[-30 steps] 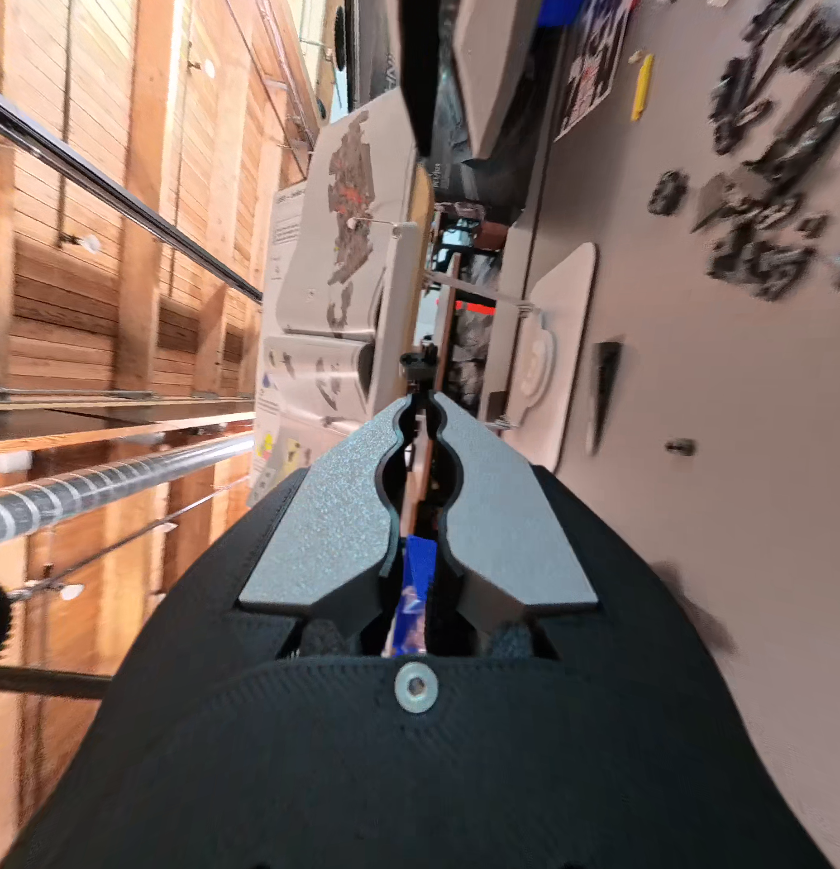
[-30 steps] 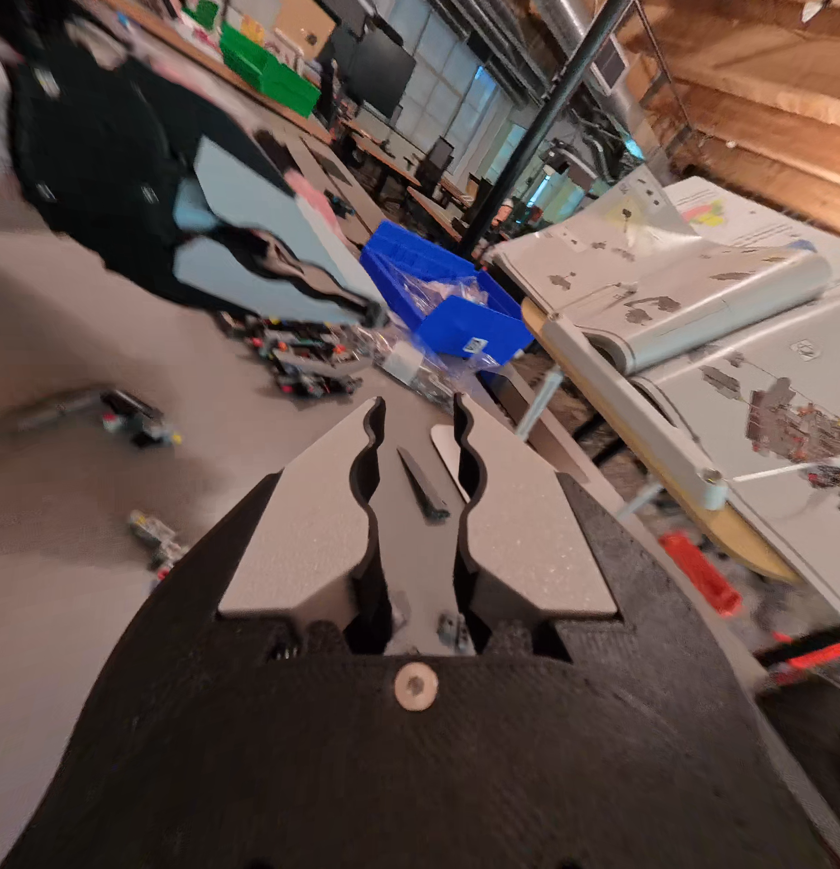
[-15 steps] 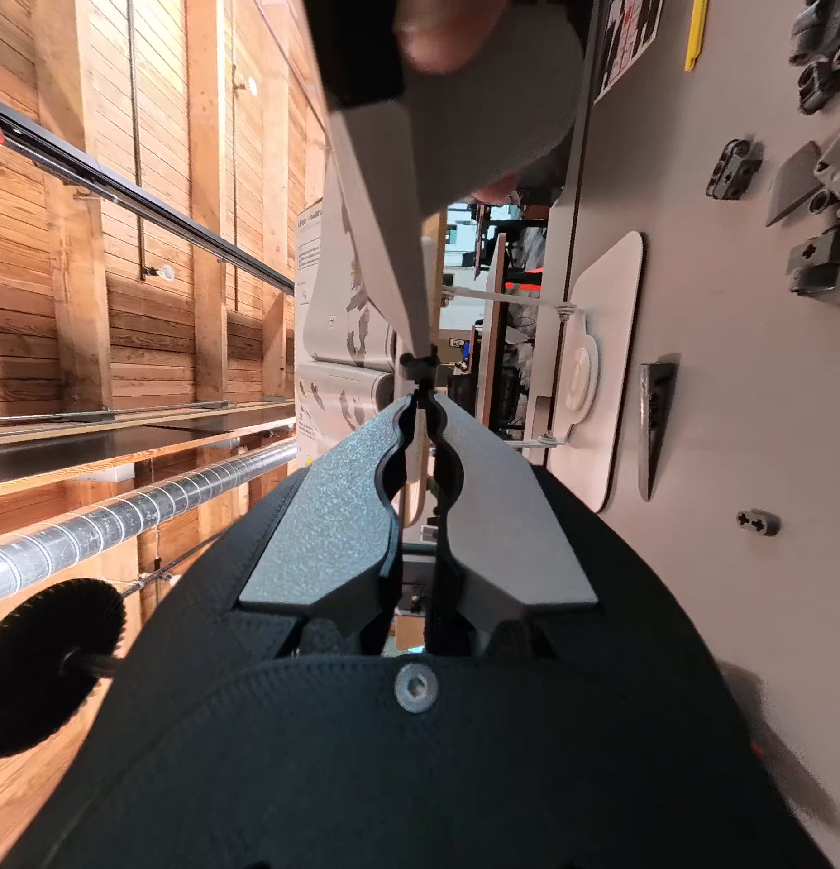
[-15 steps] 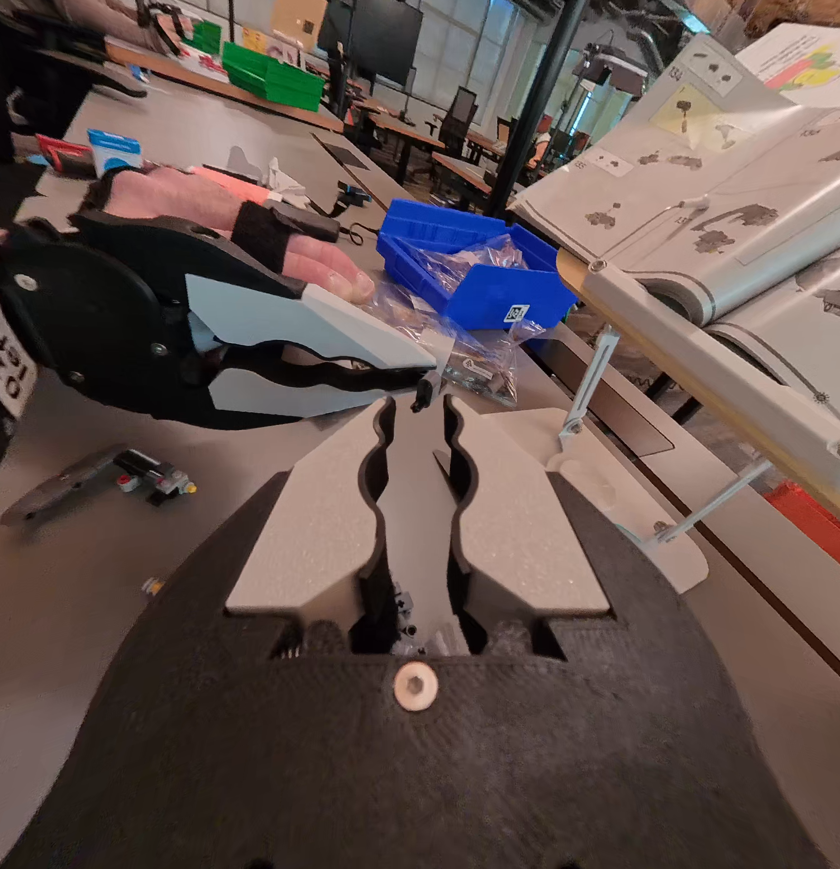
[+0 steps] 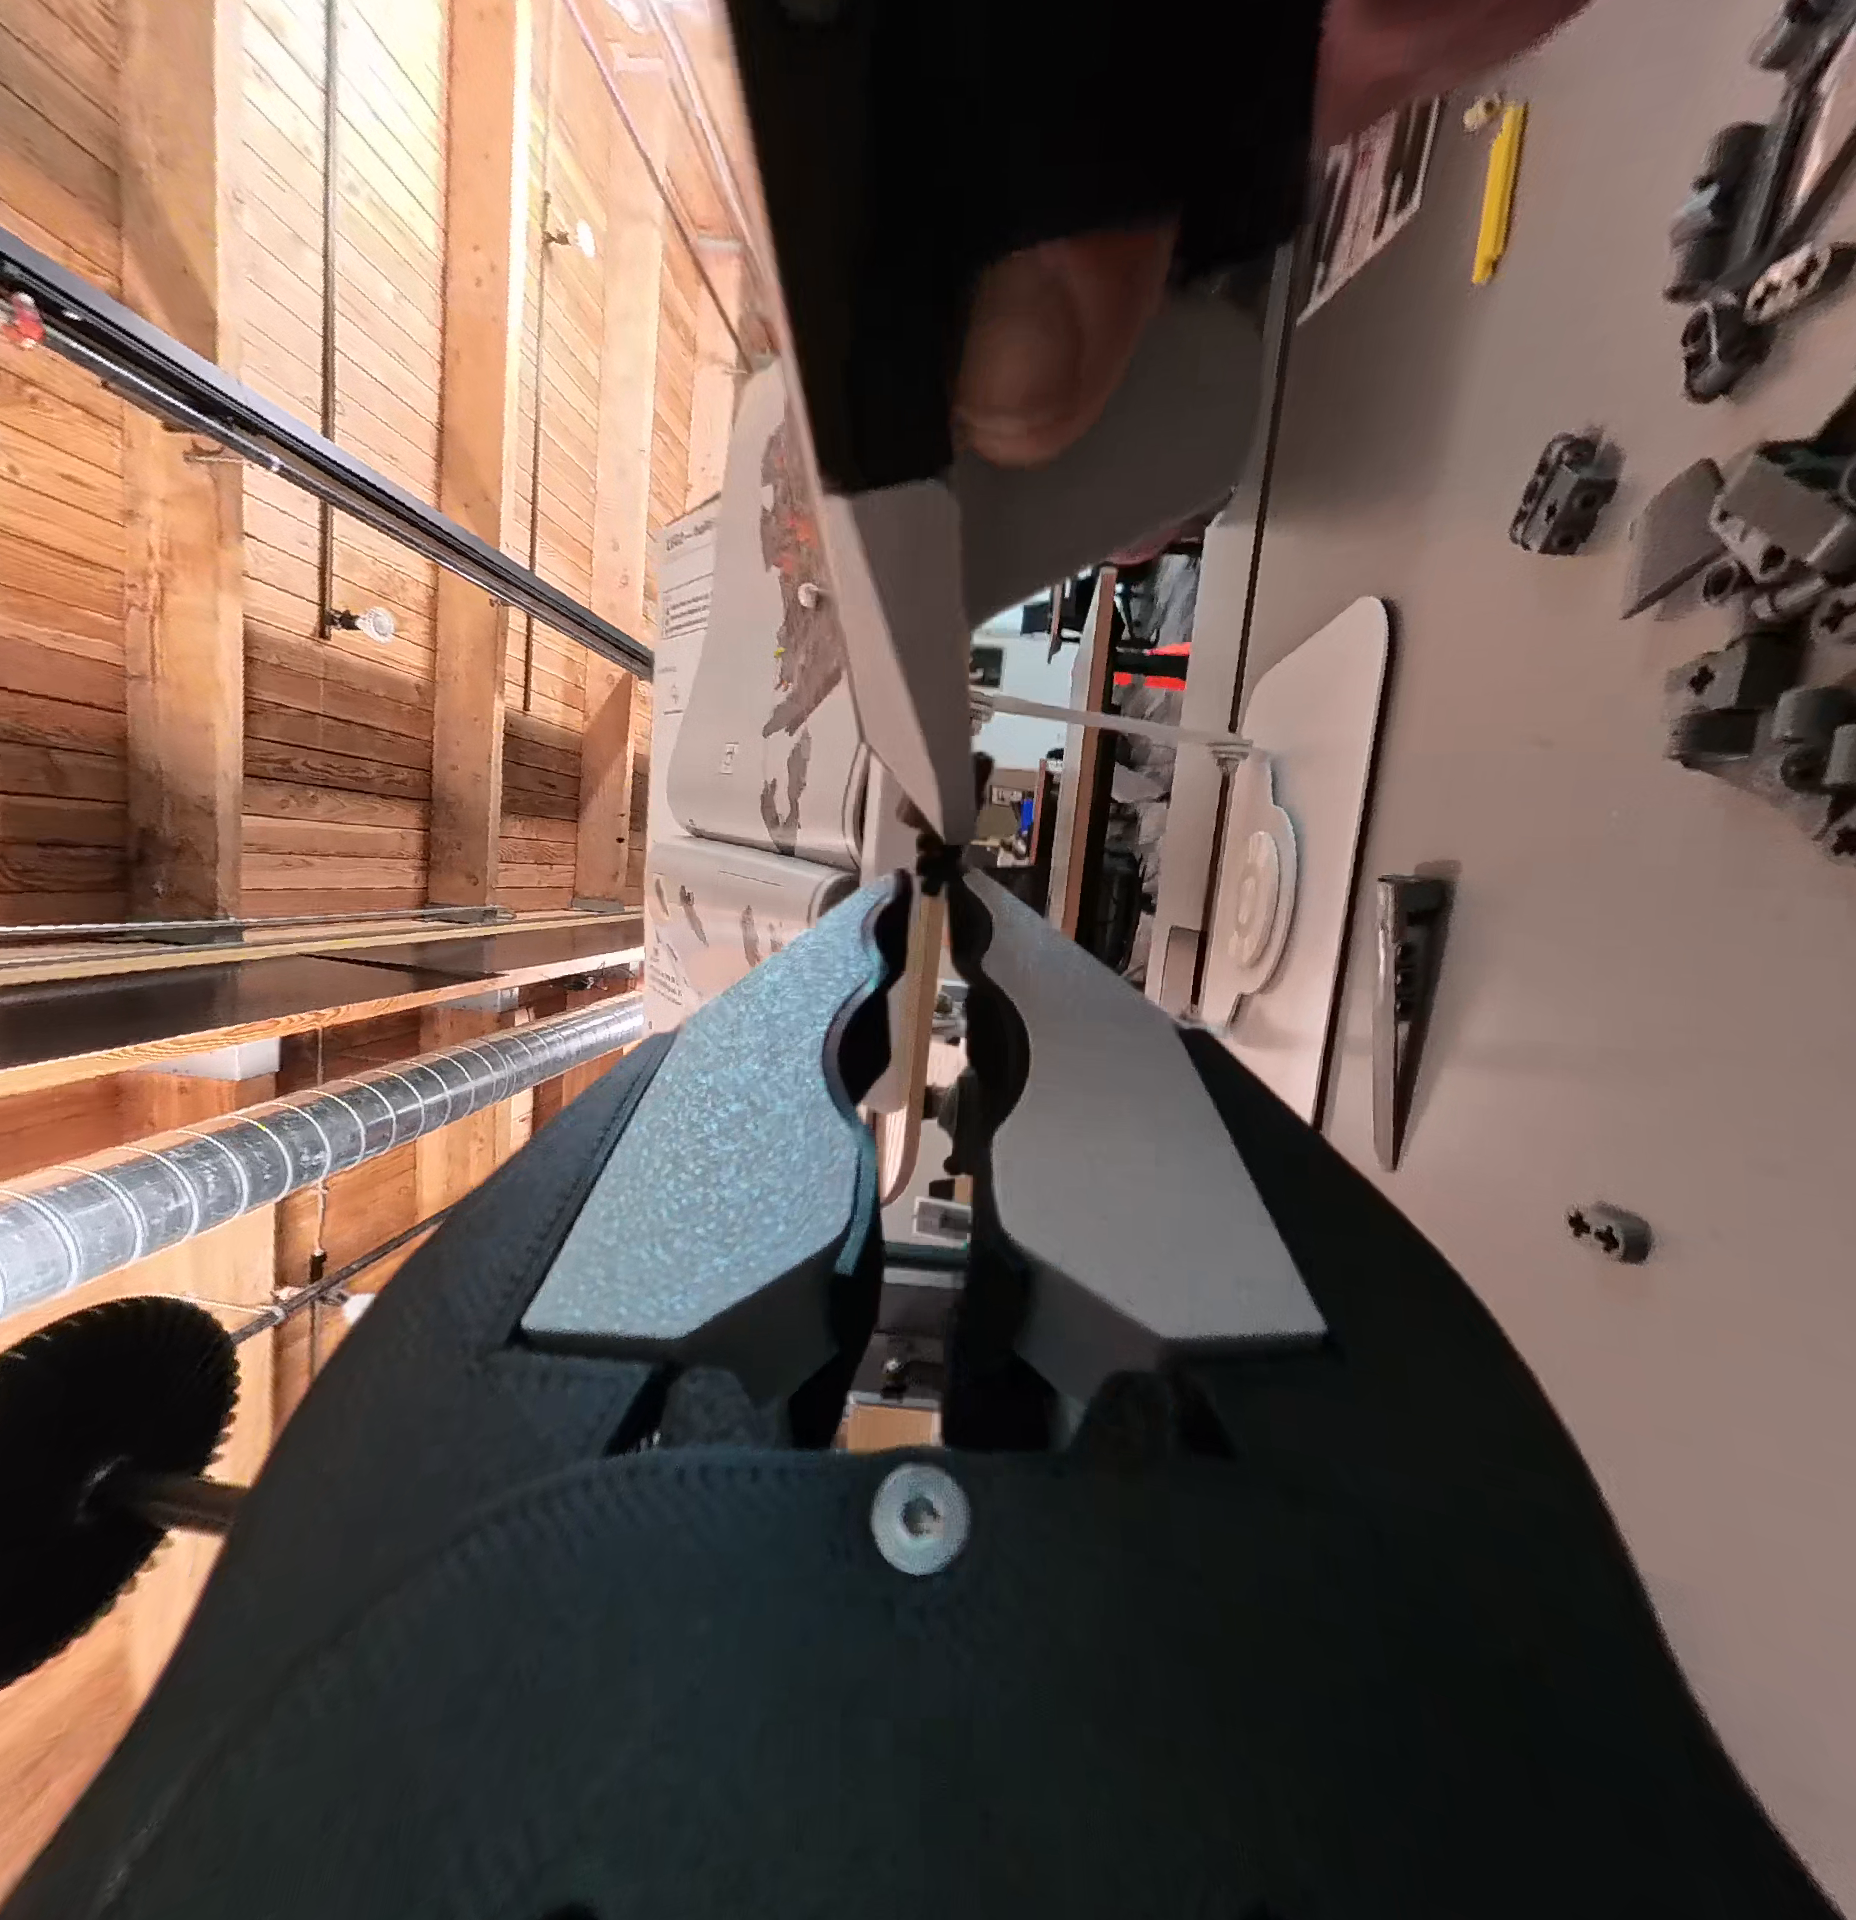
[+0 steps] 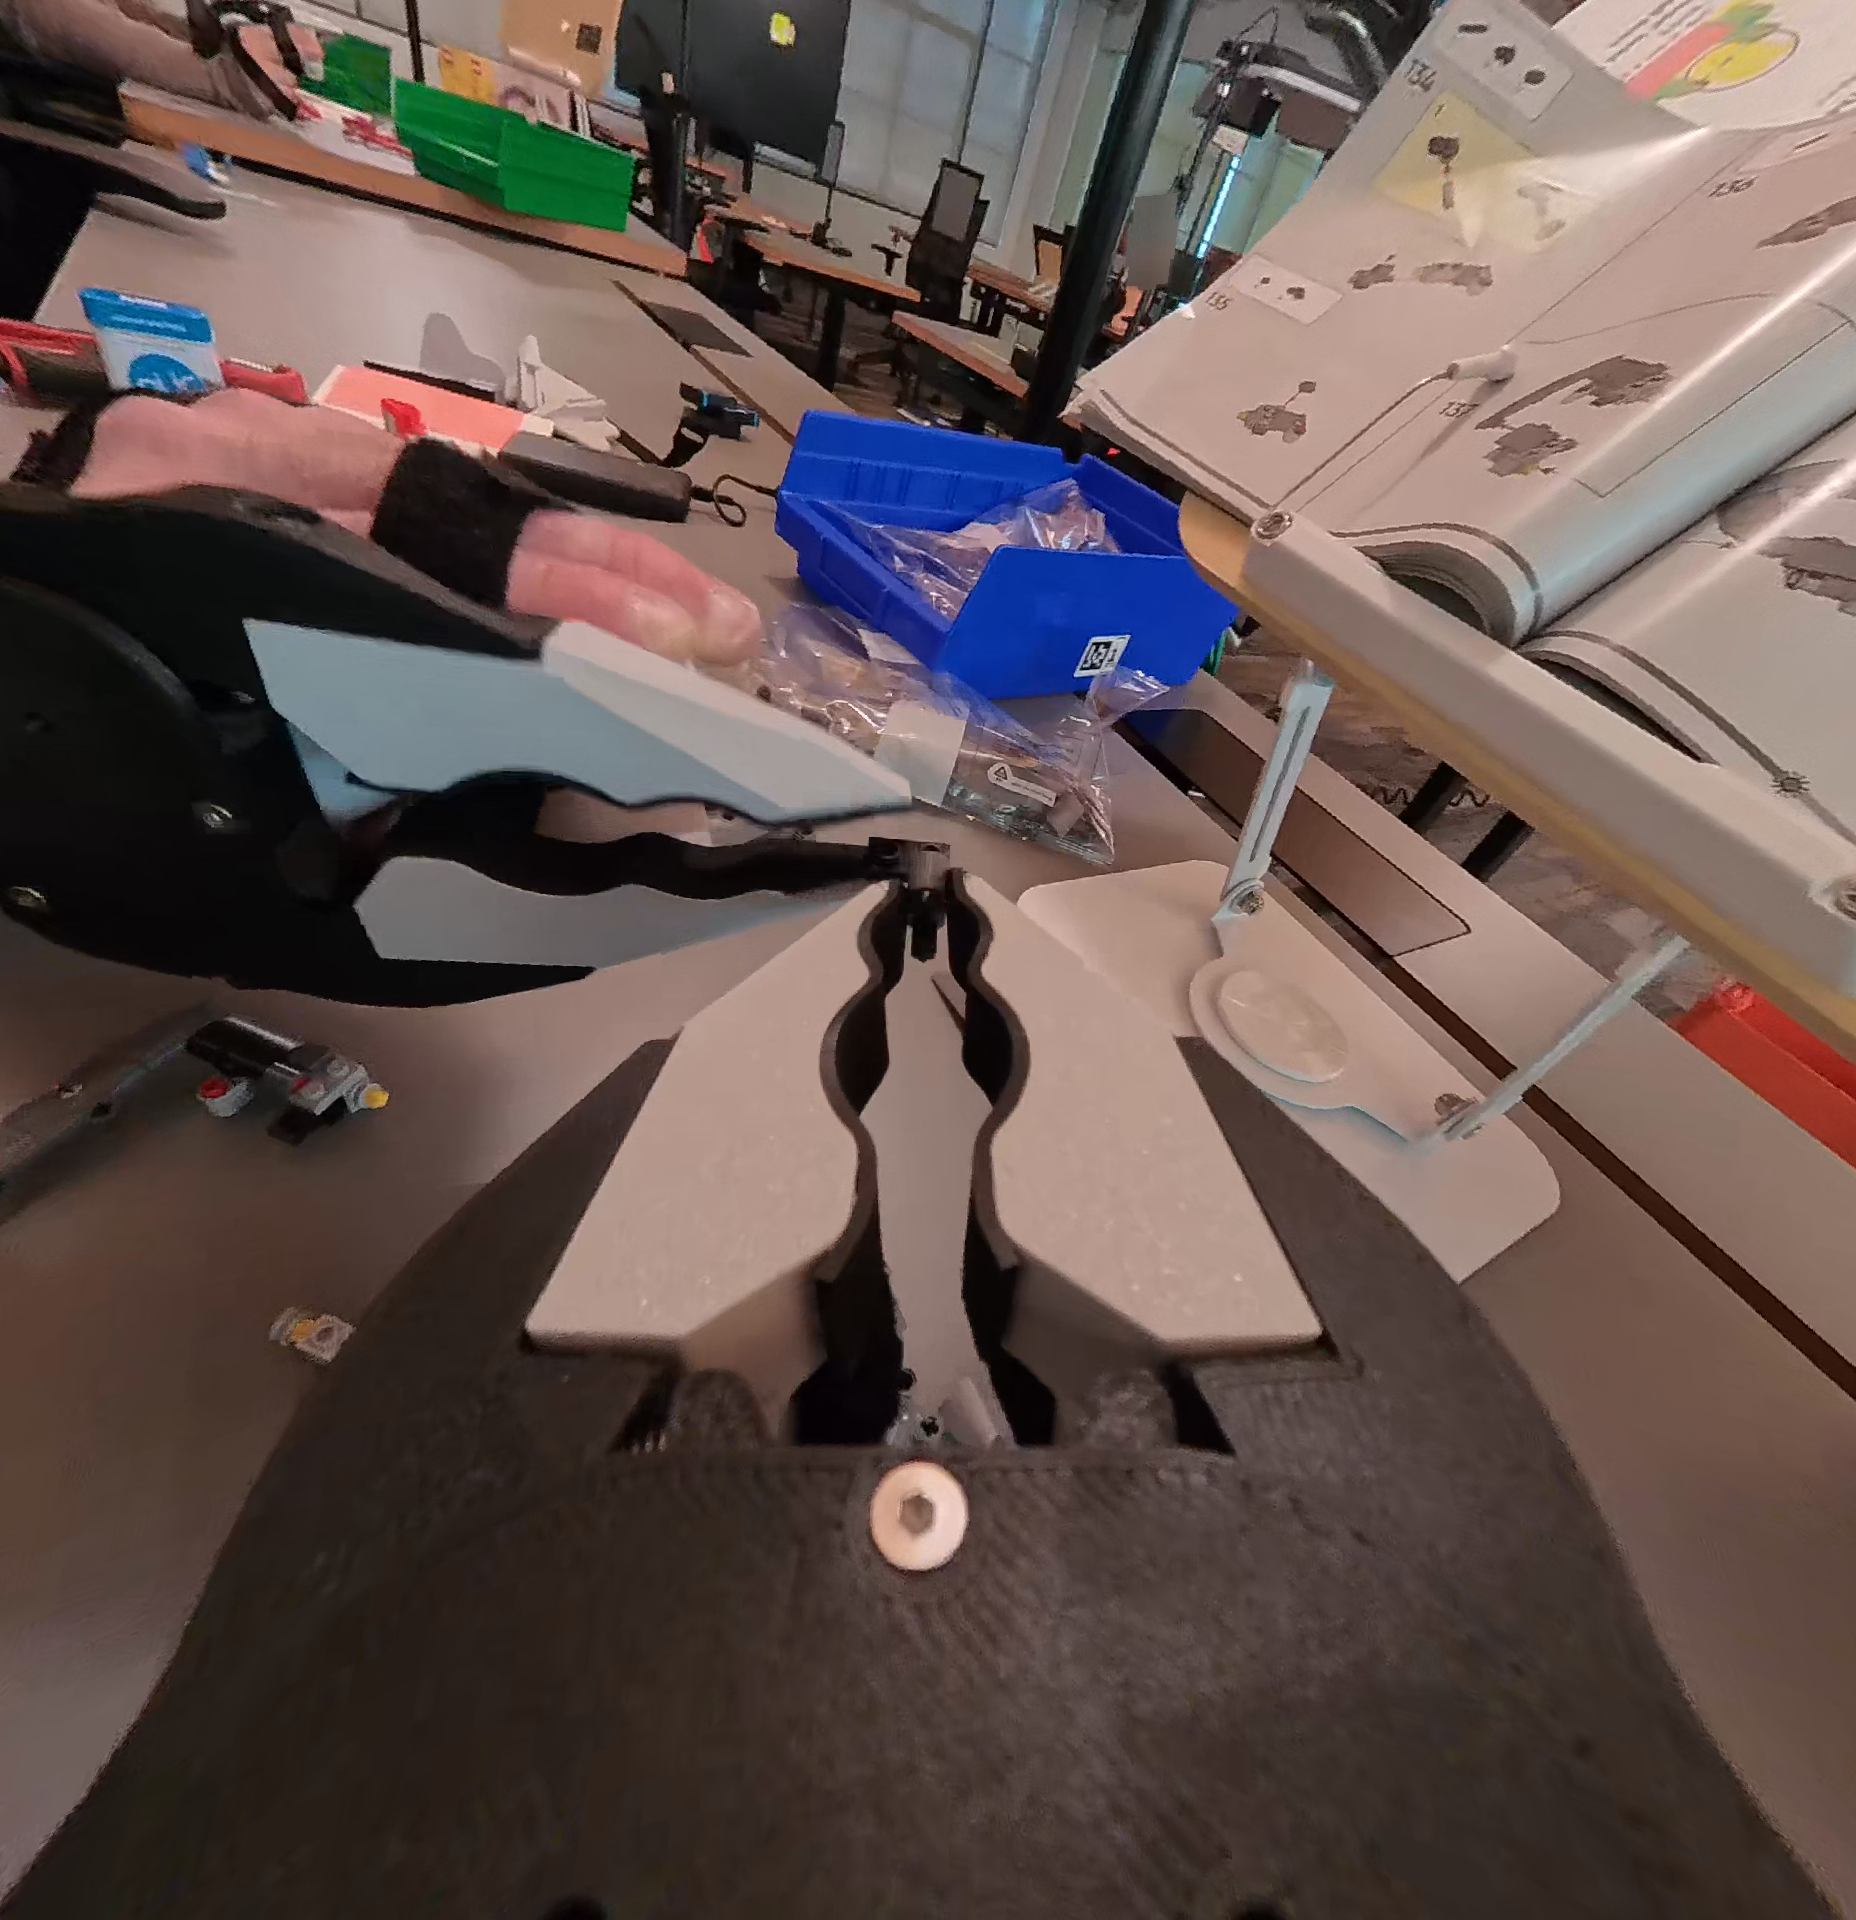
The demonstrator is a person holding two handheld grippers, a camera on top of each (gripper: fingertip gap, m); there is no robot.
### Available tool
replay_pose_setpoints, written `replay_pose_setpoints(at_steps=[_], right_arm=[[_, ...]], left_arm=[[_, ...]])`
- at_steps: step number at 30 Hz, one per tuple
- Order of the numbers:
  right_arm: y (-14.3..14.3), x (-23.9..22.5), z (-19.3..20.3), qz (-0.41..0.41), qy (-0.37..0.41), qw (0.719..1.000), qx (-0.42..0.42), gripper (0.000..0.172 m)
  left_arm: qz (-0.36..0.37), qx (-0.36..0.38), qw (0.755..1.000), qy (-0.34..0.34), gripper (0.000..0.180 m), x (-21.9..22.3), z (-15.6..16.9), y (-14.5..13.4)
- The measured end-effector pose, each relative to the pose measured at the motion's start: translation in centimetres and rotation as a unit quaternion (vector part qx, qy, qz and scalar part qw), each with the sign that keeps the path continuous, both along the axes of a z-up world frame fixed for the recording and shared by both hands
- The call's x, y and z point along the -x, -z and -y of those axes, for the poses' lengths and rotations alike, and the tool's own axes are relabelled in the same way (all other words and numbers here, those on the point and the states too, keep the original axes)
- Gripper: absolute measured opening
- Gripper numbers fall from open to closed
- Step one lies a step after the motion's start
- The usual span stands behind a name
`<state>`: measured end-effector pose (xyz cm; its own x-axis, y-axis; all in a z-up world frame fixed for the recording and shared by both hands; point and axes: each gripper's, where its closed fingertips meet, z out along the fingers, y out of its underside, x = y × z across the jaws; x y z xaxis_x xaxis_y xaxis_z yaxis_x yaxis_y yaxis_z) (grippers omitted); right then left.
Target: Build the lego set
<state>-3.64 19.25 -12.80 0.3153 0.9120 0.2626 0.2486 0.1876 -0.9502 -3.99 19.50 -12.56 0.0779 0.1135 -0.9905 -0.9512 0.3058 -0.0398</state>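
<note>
Both grippers meet tip to tip above the table (image 6: 280,1299), just left of the white book-stand base (image 6: 1350,1049): the left gripper (image 6: 882,847) and right gripper (image 6: 922,914) each pinch the same small black connector piece (image 6: 919,883), so keeping both clamped and aligned seems wise.

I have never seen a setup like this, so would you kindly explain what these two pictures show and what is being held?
No robot is present: a person holds a hand-operated two-finger gripper in each hand, each with a camera looking along its grey fingers.

One picture is from the left gripper, rolled sideways, so the beige table runs up the right. The other is from the right gripper.

Their tips meet on one small black plastic building piece, and both appear closed on it.

On the table lie dark grey building parts, a blue plastic bin, clear bags of parts and an open instruction booklet on a stand.
</note>
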Motion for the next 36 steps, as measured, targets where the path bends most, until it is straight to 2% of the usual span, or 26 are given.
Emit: replay_pose_setpoints(at_steps=[6, 10, 15, 22, 25, 30, 36], right_arm=[[0.3, -0.6, -0.8, 0.004, 0.011, 1.0, -0.002, 0.004], [1.8, -0.7, 0.4, 0.048, -0.029, 0.998, 0.024, 0.004], [5.8, 0.7, 2.6, 0.151, -0.077, 0.985, 0.037, 0.004], [11.0, 2.9, 4.6, 0.278, -0.134, 0.95, 0.054, 0.005], [12.0, 3.3, 4.6, 0.299, -0.139, 0.942, 0.058, 0.005], [13.2, 3.1, 4.3, 0.335, -0.126, 0.934, 0.017, 0.005], [13.1, 3.1, 3.7, 0.332, -0.107, 0.937, -0.009, 0.013]], left_arm=[[0.039, 0.039, 0.998, 0.003, 0.03, 1.4, -0.2, -0.3], [0.081, 0.062, 0.995, -0.014, 0.023, 4.2, -0.9, -0.8], [0.149, 0.073, 0.985, -0.051, 0.014, 8.4, -2.1, -1.8], [0.174, 0.105, 0.978, -0.052, 0.008, 9.4, -2.7, -0.8], [0.177, 0.119, 0.976, -0.05, 0.008, 9.2, -2.9, -0.3], [0.186, 0.129, 0.973, -0.052, 0.008, 9.3, -3.4, 0.3], [0.181, 0.138, 0.972, -0.054, 0.01, 8.9, -3.9, 1.1]])
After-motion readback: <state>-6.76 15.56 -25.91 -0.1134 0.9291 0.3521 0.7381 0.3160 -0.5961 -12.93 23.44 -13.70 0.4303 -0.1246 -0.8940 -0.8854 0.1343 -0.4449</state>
